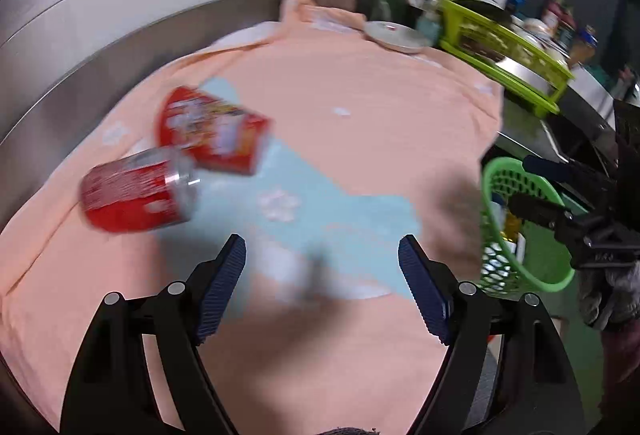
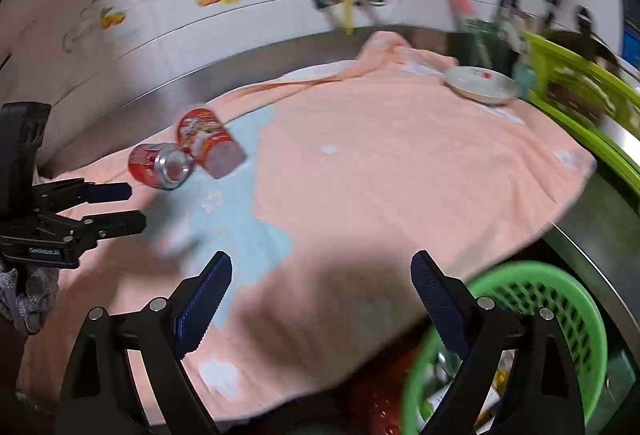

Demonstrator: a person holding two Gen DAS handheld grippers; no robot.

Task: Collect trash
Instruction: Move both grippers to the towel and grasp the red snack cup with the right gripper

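Observation:
A red soda can point(image 1: 138, 191) lies on its side on the peach towel point(image 1: 360, 107), touching a red paper cup point(image 1: 212, 133) that also lies on its side. Both show in the right wrist view, the can point(image 2: 160, 166) and the cup point(image 2: 210, 143). My left gripper point(image 1: 322, 263) is open and empty, a little right of and short of the can; it also shows in the right wrist view point(image 2: 120, 207). My right gripper point(image 2: 322, 285) is open and empty over the towel's front edge, beside a green basket point(image 2: 532, 295) holding trash; it also shows in the left wrist view point(image 1: 528, 183).
A white plate point(image 2: 480, 85) sits at the towel's far right. A lime green rack point(image 1: 500, 51) with dishes stands on the steel counter to the right. A tiled wall with pipes runs behind. The basket point(image 1: 516, 171) sits off the towel's right edge.

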